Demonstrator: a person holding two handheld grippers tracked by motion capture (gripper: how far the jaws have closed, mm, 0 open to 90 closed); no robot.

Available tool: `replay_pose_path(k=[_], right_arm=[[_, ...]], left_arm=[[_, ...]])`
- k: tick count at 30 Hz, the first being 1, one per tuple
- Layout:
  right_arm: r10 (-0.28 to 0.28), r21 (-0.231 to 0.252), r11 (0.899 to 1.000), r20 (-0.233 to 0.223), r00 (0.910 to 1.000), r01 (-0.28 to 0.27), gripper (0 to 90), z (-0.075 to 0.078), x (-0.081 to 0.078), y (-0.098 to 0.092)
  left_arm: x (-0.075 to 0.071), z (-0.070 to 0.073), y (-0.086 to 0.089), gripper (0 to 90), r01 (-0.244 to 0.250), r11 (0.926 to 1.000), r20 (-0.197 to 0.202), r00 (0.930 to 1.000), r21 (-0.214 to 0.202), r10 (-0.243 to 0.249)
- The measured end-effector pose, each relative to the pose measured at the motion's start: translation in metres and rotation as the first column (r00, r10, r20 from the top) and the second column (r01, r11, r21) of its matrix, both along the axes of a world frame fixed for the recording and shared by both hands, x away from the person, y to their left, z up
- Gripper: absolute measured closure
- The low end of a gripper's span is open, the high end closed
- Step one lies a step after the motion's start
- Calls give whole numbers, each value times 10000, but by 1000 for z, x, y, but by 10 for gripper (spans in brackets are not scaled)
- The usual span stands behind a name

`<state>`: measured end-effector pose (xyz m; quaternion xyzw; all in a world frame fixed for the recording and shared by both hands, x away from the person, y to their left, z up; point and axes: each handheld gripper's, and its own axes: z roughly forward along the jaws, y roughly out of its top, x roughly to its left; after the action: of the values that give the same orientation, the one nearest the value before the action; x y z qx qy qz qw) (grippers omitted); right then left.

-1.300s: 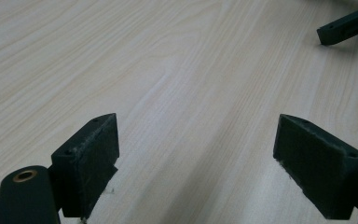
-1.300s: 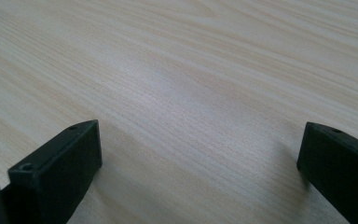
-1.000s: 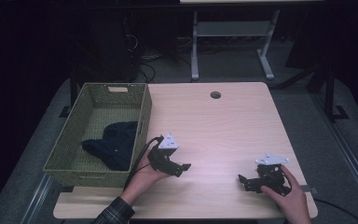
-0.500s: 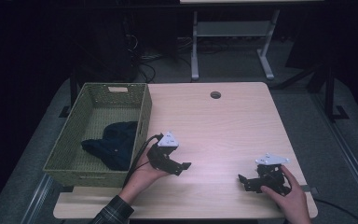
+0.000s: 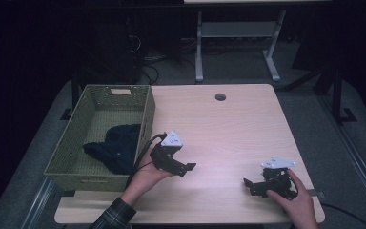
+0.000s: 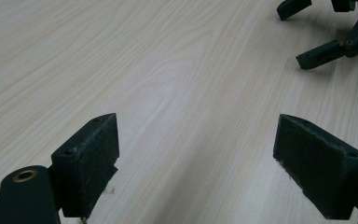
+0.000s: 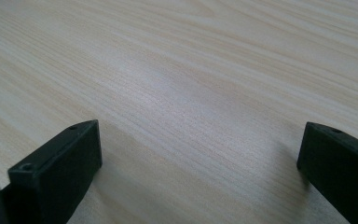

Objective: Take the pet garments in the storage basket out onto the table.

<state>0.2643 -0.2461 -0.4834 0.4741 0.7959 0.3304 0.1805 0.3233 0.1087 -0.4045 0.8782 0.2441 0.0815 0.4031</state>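
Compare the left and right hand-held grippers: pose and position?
The left hand-held gripper is held beside the green woven basket, raised above the light wooden table; the right hand-held gripper sits lower, near the table's right front corner. Their jaws point toward each other. Both are open and empty.

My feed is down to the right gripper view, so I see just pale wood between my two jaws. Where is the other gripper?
Observer: The left gripper is held beside the woven green rectangular basket, at the table's left side.
Operator: Is anything in that basket?
Observer: Yes, a crumpled dark blue cloth lies inside, toward the near right wall.
Operator: Is the left gripper holding something?
Observer: No. Its jaws stand wide apart over the bare light wooden table.
Operator: Which way does it point?
Observer: It points toward your right gripper, which is near the table's front right corner with its jaws open.
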Motion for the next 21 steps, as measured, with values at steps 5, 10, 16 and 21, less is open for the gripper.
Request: replay_pose_path(k=[5, 10, 16, 21], right_arm=[[1, 0, 10000, -3, 10000, -1, 0, 0, 0, 0], [7, -2, 10000, 1, 10000, -7, 0, 0, 0, 0], [7, -3, 10000, 4, 10000, -7, 0, 0, 0, 0], [8, 0, 10000, 3, 10000, -8, 0, 0, 0, 0]], left_arm=[[1, 5, 1, 139, -1, 9999, 84, 10000, -106, 2], [4, 10, 1, 139, 50, 9999, 120, 9999, -96, -49], [7, 17, 3, 141, -44, 9996, 192, 9998, -266, 49], [10, 22, 5, 141, -19, 9995, 160, 9999, -303, 24]])
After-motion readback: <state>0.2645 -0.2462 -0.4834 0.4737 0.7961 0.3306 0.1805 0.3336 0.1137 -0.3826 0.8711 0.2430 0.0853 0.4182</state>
